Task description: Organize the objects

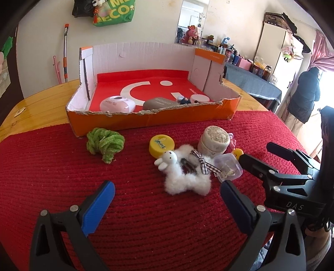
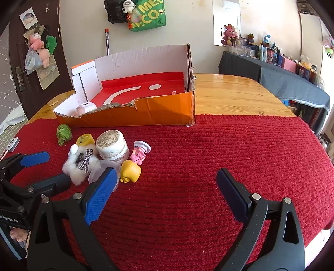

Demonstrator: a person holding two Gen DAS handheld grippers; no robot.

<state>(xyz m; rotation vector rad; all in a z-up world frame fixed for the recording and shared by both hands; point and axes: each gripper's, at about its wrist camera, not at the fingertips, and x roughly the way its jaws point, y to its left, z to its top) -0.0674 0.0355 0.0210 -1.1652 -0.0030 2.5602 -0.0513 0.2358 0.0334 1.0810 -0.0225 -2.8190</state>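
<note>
Both tongs, left (image 1: 167, 198) and right (image 2: 167, 187), gape empty over red mat (image 2: 208, 156) near the box (image 2: 146, 116).

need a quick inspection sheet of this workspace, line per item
surface: red ribbed knitted mat over a glossy wooden table.
job's things: orange cardboard box with torn front wall, holding a pink round case, a grey pouch and a white round tin; loose on the mat: green yarn bundle, yellow round lid, white fluffy rabbit toy, speckled white jar, clear plastic box, pink figurine, yellow toy.
clutter: nothing seen.
grippers: left tongs open, empty; right tongs open, empty.
cables: nothing seen.
surroundings: crowded side table, mirror, green bag hanging on the wall.
</note>
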